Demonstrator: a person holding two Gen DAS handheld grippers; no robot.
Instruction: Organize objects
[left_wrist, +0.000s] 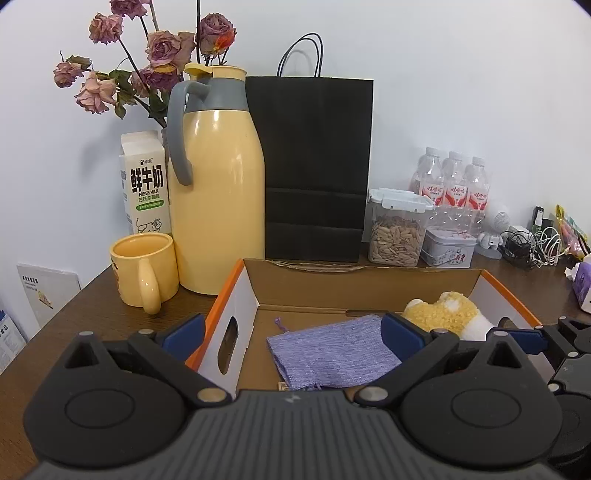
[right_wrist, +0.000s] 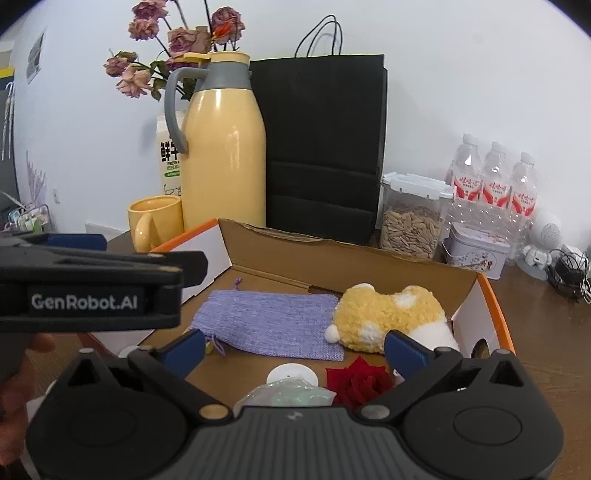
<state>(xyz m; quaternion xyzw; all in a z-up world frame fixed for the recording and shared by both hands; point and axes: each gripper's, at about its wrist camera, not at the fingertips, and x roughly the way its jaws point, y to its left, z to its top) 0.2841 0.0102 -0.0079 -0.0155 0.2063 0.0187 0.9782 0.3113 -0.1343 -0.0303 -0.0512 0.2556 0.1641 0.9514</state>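
While the left gripper (left_wrist: 291, 330) is hanging with its jaws spread wide astride the near left wall of the cardboard box (right_wrist: 369, 258), pinching nothing, the right gripper (right_wrist: 293, 349) is hovering just as wide and empty over the box's near right part. Inside, a purple pouch (right_wrist: 269, 319) is lying flat at left, touching a yellow plush toy (right_wrist: 388, 319) at right, with a red flower (right_wrist: 358, 382) sitting nearer.

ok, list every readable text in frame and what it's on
"鲜牛奶" and "FRESH MILK": milk carton
"GenRobot.AI": left gripper, side plate
Water bottles, red labels: too blurred
Tin, leaflet: too small to read
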